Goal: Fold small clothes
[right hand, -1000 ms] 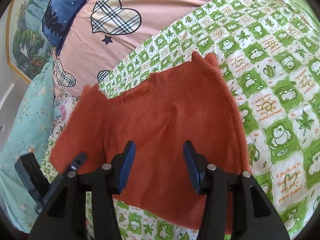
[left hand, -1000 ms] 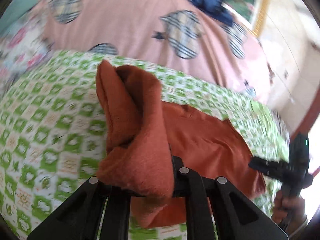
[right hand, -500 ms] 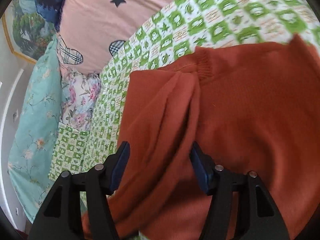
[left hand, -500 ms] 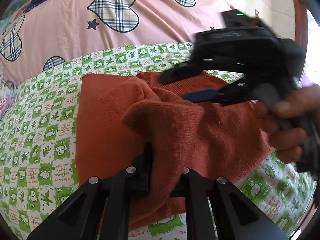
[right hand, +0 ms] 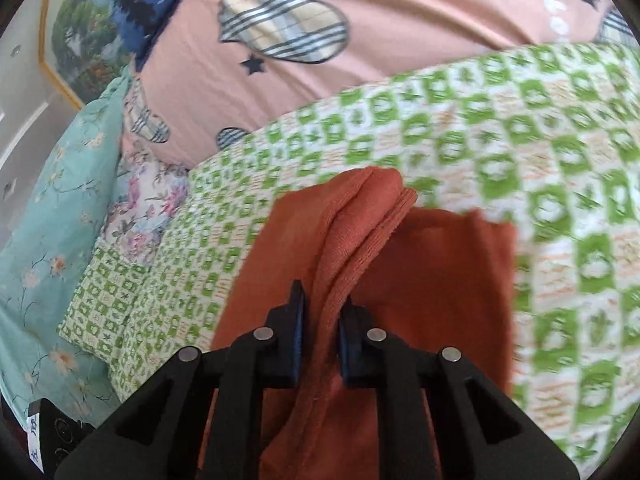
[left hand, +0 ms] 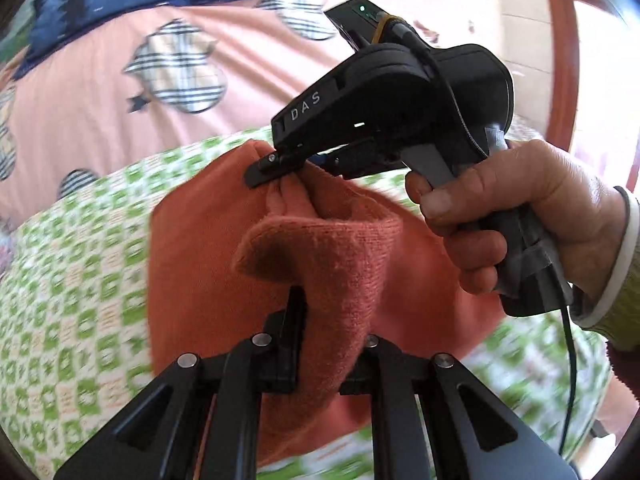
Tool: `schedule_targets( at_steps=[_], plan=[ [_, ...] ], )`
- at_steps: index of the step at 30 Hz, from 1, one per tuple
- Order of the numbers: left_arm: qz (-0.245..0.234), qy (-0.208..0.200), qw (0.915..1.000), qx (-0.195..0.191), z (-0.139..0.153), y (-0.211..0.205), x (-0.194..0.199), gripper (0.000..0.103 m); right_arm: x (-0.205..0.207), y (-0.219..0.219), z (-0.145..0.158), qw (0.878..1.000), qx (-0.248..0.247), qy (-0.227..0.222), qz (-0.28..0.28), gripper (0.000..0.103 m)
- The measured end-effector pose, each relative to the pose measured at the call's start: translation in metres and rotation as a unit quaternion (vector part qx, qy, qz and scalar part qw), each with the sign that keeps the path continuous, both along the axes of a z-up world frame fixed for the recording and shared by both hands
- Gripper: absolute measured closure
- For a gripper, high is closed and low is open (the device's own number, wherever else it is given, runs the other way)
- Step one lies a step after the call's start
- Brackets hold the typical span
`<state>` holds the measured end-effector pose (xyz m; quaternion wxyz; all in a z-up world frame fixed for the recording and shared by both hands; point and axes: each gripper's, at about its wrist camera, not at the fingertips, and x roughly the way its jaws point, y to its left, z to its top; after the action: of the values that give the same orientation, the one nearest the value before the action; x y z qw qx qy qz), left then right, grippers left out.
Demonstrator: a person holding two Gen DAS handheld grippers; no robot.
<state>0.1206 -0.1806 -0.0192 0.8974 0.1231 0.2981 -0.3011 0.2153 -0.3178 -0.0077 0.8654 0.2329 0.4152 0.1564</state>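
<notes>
Pink quilt (right hand: 400, 40) with plaid hearts and dark stars at back; navy cloth (right hand: 144, 8) on its top. Green-checked sheet (right hand: 520, 152) in front, teal floral pillow (right hand: 44, 208) at left. Rust sweater (right hand: 432, 280) lies on sheet, one part bunched and lifted. Right gripper (left hand: 280, 176), body lettered "DAS", gripped by hand (left hand: 520, 220); its jaws pinched tight on raised sweater fold. Left gripper (left hand: 332, 344) also clamped on sweater, knit draped over one finger. Framed landscape picture (right hand: 72, 48) on wall at left.

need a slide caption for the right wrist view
Right gripper shut on a ridge of the rust-orange knit garment over the green-checked bedspread.
</notes>
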Motion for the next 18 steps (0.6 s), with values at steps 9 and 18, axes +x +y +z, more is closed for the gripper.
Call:
schedule_targets(
  at_steps=[9,18],
  plan=[
    [-0.048,0.072,0.9961,-0.013,-0.030,-0.069,0.011,0.092,-0.015,-0.051,-0.049,0.998,0.008,0.045,-0.038,0.088],
    [-0.058,0.096,0.9936,-0.001,-0.041,-0.078,0.024,0.073,-0.035,-0.064,-0.049,0.997,0.006,0.037,-0.064,0.065]
  ],
)
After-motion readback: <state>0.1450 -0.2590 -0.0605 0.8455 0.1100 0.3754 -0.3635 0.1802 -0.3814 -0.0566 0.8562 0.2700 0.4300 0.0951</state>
